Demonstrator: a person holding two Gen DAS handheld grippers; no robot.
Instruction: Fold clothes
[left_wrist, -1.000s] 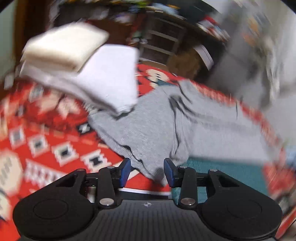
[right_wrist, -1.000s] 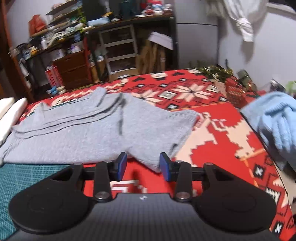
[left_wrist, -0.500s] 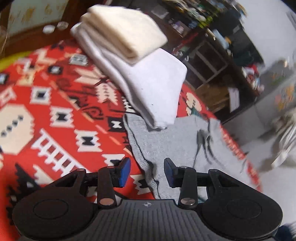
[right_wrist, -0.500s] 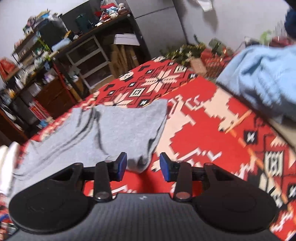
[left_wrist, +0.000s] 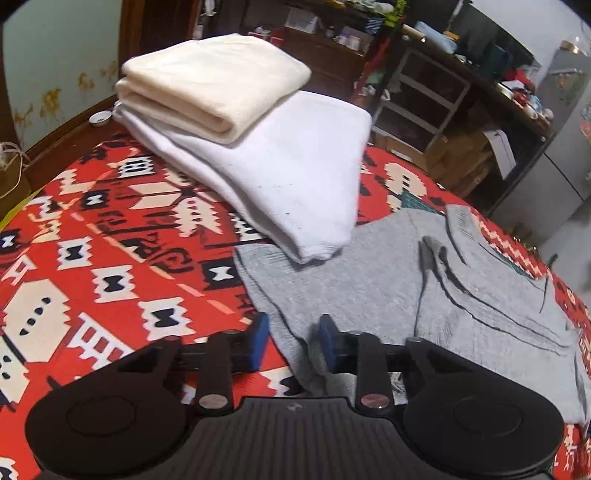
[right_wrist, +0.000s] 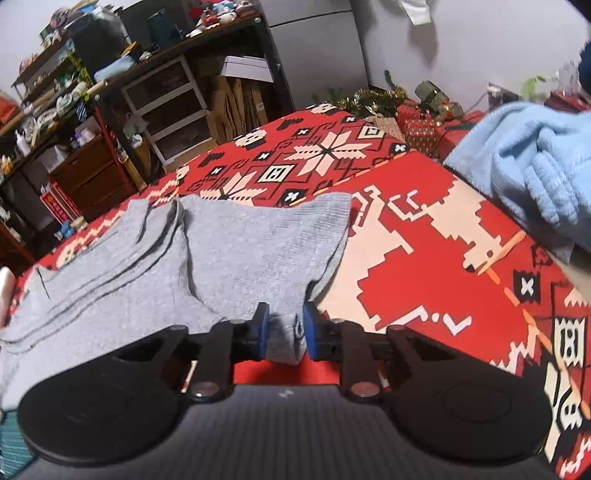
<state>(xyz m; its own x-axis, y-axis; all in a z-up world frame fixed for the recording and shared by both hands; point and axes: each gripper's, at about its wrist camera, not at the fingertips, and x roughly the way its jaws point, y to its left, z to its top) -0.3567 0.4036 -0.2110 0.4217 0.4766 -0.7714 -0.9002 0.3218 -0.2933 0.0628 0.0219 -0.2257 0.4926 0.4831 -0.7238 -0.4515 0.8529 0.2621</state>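
While closing, left gripper (left_wrist: 291, 345) with blue-padded black jaws straddling the near edge of a grey knit garment (left_wrist: 388, 291), fabric lying between the jaws, a clear gap on the left pad's side, cloth bunched against the right pad; not yet pinched. Grey garment spread flat and wrinkled across a red blanket with cream and black geometric patterns (left_wrist: 110, 266), dark creases running over its middle. Beyond it, a folded white cloth (left_wrist: 295, 173), its near corner lying on the grey garment's far edge, and stacked on top of that a folded cream towel (left_wrist: 210, 81). Behind, a dark shelving unit cluttered with small items (left_wrist: 436, 92). From the right wrist view, right gripper (right_wrist: 283, 332), also closing, jaws drawn close together with a bunched corner of the same grey knit garment (right_wrist: 229, 251) squeezed between the blue pads. Garment stretching away to the left across the red patterned blanket (right_wrist: 424, 258), one sleeve-like flap reaching toward the blanket's middle. At the right edge, a crumpled light blue fleecy cloth (right_wrist: 535, 170), well apart from the grey garment. Farther back, wrapped red gift boxes with tinsel (right_wrist: 417, 122) and a dark cluttered shelf with drawers (right_wrist: 159, 96) against a pale wall.
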